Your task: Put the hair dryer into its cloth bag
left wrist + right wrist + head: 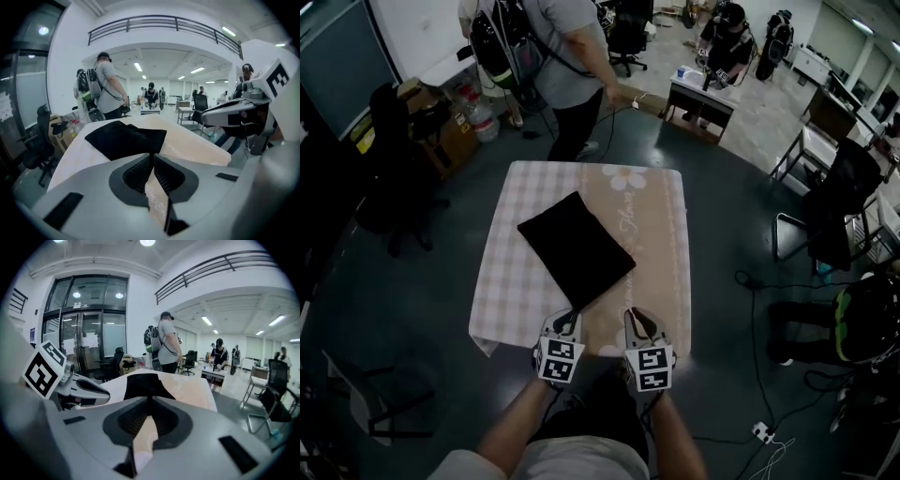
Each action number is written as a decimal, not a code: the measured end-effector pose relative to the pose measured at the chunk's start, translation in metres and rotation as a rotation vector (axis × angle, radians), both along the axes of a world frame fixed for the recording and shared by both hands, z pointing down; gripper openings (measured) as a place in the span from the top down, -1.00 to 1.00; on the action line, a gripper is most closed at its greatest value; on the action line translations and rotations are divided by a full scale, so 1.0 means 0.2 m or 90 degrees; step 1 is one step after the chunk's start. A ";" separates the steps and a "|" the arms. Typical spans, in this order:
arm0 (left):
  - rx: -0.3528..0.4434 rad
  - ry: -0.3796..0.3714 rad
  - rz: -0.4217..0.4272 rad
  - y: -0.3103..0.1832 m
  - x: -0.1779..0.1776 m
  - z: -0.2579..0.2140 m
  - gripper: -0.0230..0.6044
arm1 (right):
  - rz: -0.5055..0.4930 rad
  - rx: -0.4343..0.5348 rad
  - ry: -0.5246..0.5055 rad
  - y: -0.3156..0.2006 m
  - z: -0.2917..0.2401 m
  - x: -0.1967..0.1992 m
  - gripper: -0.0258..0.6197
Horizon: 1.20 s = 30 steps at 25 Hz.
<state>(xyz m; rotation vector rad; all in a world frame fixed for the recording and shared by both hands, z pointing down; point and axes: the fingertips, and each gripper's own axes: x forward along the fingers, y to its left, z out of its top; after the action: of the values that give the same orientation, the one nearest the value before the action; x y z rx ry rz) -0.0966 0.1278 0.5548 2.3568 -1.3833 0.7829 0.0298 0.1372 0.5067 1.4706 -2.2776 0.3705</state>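
Cloth bag (577, 248): black fabric, matt, soft, with shallow folds.
Tablecloth (661, 234): thin cloth, pale check and beige print, matt, draping limp over the edges.
Left gripper (152, 157) and right gripper (150, 401): grey moulded plastic shells, smooth, satin.
Pads (138, 173): dark, finely ribbed, probably rubber.
Marker cubes (559, 360): matt white faces with black print.
Floor (741, 197): dark, smooth, faint sheen.

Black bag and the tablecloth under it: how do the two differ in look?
The black bag is plain and dark; the tablecloth is pale, partly checked, with a flower print. The black bag is much smaller and lies slanted across the tablecloth. Both are cloth.
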 end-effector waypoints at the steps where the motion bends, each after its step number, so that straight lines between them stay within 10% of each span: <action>1: 0.007 0.013 -0.003 0.03 0.00 -0.03 0.82 | 0.004 0.012 0.000 0.03 -0.04 -0.02 0.80; 30: 0.268 0.196 -0.021 0.54 0.15 -1.09 0.90 | 0.084 0.305 -0.052 0.57 -1.05 -0.06 0.87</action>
<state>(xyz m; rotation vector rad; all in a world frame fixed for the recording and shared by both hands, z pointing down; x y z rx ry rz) -0.0658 0.2348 0.3370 2.6074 -1.5578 0.1088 0.0181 0.2509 0.2965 1.8674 -2.4520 -0.0934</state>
